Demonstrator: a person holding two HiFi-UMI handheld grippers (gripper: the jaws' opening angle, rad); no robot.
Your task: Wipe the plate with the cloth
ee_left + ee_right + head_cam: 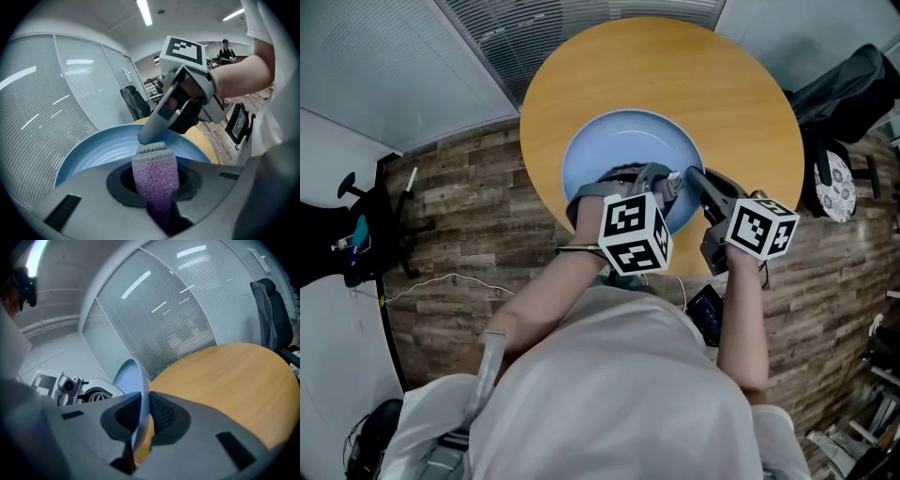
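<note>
The blue plate [614, 145] sat on the round wooden surface [675, 66], toward its 6 o'clock edge, nearest the person. The right gripper [694, 176] had its jaws clamped on the plate's rim at about 4 o'clock, with the rim running edge-on between them. The left gripper [661, 186] reached in from 6 o'clock, its jaws pinched on the purple cloth [154, 171]. The cloth's end stuck out over the plate's hollow, just short of the right gripper's tip. Off the surface, a dark chair [853, 80] stood at 3 o'clock and black equipment [356, 234] at 9 o'clock, both on the plank floor [459, 187].
</note>
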